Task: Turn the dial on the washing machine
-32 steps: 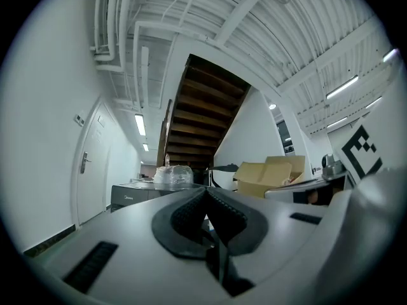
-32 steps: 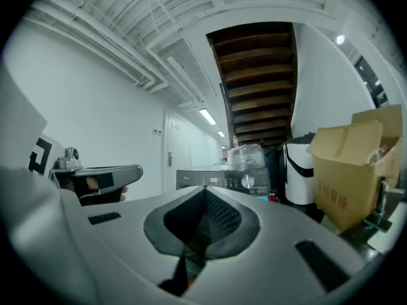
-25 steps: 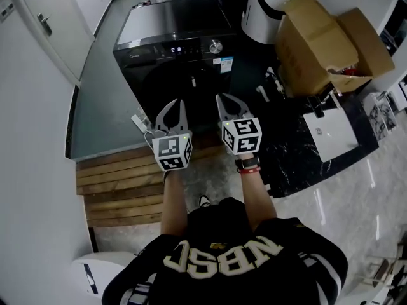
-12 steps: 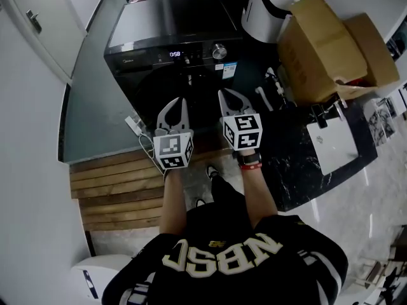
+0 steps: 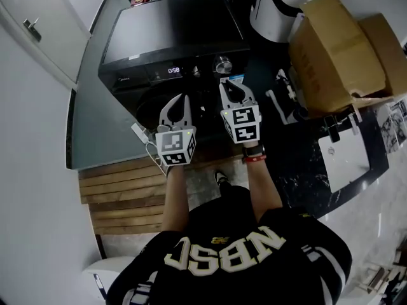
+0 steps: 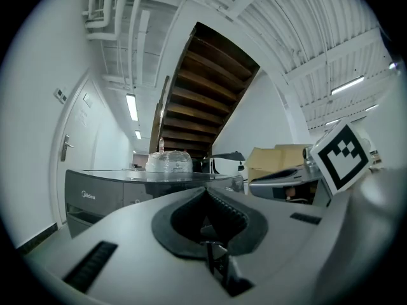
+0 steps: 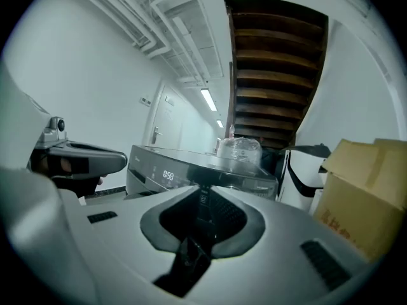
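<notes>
The right gripper (image 5: 230, 84) hovers just short of the dial (image 5: 222, 64), which sits straight ahead of its tips on the front panel of the washing machine (image 5: 172, 37). Its jaws are opening, a slim gap with nothing in it. Beside it, the left gripper (image 5: 177, 100) hangs lower, jaws together and empty.

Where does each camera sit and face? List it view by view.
Head view: on the person's head, looking steeply down at the washing machine; shows arms, torso, left gripper, right gripper.
Left gripper view: on that gripper, along its shut fingers toward the machine; right gripper at right.
Right gripper view: on that gripper, facing the machine's display; its fingers are opening, nothing between them.
Shared: both gripper views show the staircase.
</notes>
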A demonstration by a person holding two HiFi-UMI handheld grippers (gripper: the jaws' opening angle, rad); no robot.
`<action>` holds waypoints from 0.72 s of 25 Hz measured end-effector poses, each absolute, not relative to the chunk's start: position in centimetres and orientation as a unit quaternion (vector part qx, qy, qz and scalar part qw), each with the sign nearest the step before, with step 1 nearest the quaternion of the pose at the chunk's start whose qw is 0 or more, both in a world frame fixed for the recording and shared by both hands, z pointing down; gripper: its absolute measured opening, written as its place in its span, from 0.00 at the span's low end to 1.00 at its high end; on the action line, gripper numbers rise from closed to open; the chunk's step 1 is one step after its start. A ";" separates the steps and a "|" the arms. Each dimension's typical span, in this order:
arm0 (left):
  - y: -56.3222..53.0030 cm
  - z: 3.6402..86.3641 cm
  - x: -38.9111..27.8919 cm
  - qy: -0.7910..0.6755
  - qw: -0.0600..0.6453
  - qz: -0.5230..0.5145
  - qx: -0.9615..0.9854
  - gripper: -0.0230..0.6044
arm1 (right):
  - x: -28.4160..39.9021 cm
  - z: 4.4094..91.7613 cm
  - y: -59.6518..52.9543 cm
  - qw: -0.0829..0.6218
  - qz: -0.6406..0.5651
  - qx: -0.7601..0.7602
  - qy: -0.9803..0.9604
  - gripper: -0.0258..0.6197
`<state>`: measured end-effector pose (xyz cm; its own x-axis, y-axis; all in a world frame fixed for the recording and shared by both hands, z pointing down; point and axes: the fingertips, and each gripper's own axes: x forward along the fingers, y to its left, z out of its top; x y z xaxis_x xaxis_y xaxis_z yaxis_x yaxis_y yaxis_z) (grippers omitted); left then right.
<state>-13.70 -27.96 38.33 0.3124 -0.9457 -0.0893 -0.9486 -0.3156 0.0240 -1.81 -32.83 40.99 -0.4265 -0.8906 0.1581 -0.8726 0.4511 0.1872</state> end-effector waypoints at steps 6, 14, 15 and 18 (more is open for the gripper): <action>-30.8 38.9 -12.8 0.577 0.018 0.031 -0.816 0.06 | -2.6 41.7 -36.4 0.183 -0.112 0.507 -0.835 0.19; -33.6 39.9 -12.5 0.575 0.010 0.025 -0.818 0.06 | -2.7 43.8 -39.7 0.247 -0.159 0.509 -0.809 0.34; -33.9 40.0 -12.6 0.575 0.009 0.025 -0.817 0.06 | -2.7 44.0 -40.1 0.259 -0.170 0.508 -0.804 0.36; -34.8 40.4 -12.8 0.578 0.003 0.026 -0.816 0.06 | -2.9 44.8 -41.0 0.294 -0.202 0.501 -0.789 0.42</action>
